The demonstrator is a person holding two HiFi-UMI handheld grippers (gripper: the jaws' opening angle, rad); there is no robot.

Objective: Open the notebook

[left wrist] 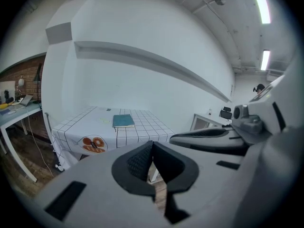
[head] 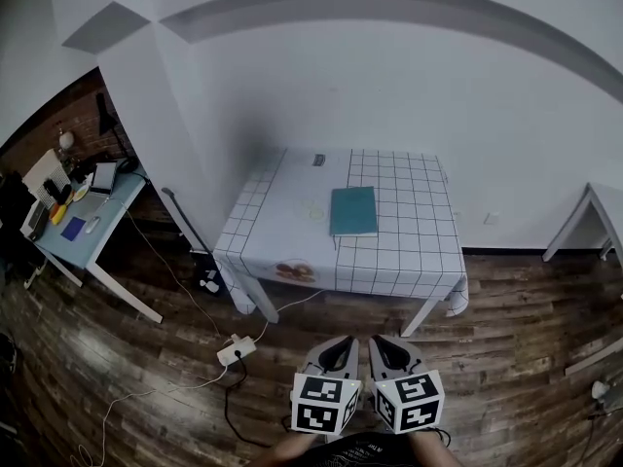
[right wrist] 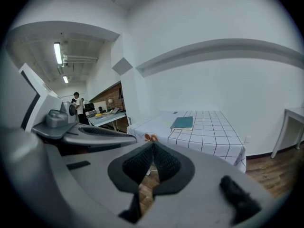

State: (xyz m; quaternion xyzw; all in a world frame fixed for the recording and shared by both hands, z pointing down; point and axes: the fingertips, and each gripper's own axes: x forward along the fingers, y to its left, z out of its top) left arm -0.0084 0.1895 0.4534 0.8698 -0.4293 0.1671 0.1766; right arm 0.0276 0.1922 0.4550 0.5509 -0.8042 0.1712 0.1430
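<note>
A closed teal notebook lies flat near the middle of a table with a white grid-patterned cloth. Both grippers hover side by side over the wooden floor, well short of the table's near edge. My left gripper is shut with nothing between its pads. My right gripper is also shut and empty. In the left gripper view the notebook sits far beyond the shut left gripper. In the right gripper view the notebook lies far ahead of the shut right gripper.
A small dark object lies at the table's far edge. A cluttered blue desk stands at the left. A power strip and cables lie on the floor before the table. Another white table stands at the right. People stand far off.
</note>
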